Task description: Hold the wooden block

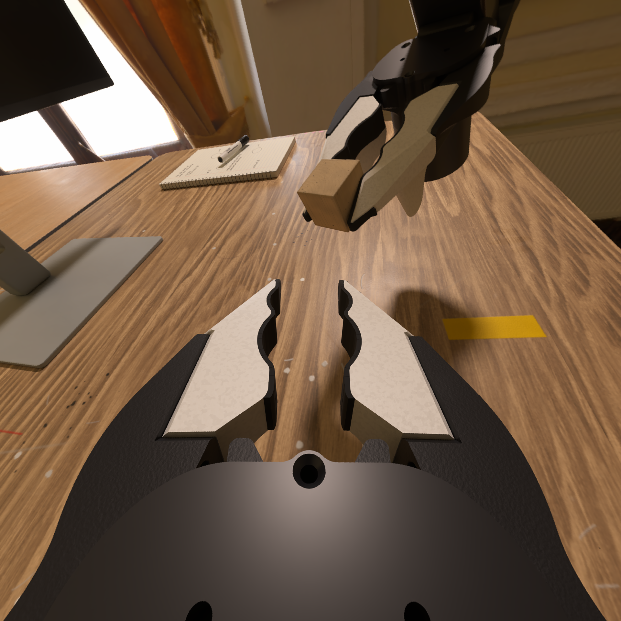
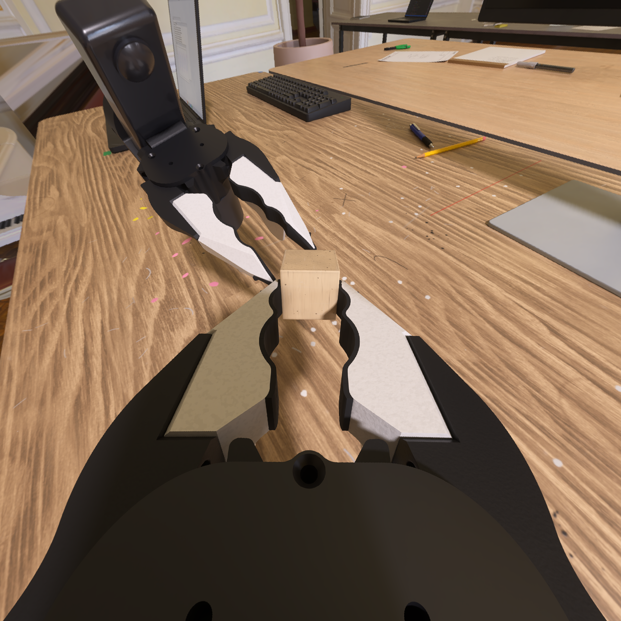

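The wooden block (image 2: 309, 290) is a pale cube. My right gripper (image 2: 309, 285) is shut on it at the fingertips and holds it a little above the wooden desk (image 2: 437, 336). In the left wrist view the block (image 1: 331, 195) hangs ahead and to the right, in the right gripper (image 1: 334, 218), which reaches down from the upper right. My left gripper (image 1: 309, 284) is open and empty, low over the desk. In the right wrist view the left gripper (image 2: 292, 263) points at the block from the far left, its tips just behind it.
A spiral notebook (image 1: 255, 164) with a marker (image 1: 233, 149) lies at the far side. A grey monitor base (image 1: 77, 295) stands left and a yellow tape strip (image 1: 492, 327) lies right. A keyboard (image 2: 297, 95), a pen (image 2: 420, 134) and a pencil (image 2: 450, 148) lie beyond the block.
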Available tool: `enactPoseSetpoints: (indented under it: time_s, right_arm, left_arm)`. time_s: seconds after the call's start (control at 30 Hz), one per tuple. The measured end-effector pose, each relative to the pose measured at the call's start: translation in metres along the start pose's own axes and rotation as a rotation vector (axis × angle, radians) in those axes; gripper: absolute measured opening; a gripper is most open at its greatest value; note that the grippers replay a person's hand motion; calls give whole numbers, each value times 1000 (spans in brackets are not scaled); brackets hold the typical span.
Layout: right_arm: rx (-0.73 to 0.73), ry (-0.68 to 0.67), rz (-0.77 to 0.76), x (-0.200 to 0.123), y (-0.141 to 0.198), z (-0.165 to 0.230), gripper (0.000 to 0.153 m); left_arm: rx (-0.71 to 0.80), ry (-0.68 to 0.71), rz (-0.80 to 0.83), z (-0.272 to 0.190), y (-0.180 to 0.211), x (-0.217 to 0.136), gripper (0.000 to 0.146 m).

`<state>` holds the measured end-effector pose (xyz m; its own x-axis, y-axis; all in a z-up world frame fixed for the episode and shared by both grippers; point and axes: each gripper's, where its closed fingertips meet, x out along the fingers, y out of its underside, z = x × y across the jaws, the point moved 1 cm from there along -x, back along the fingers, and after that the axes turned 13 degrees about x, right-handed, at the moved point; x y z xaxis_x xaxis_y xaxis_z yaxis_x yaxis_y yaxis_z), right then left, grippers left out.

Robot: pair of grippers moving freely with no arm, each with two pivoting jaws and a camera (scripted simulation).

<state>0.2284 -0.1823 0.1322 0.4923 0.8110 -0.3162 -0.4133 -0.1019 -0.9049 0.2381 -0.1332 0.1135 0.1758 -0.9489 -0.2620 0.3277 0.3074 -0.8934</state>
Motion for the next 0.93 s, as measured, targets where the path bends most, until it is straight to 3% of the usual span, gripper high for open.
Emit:
enactPoseSetpoints:
  time_s: [0.37,0.93]
  right_arm:
    - [-62,-45,78,0,6,1,31]
    - [-22,-108,70,2,8,0,31]
  left_arm:
    - [21,132,93,-28,19,22,37]
    - [88,87,177,-36,36,52,41]
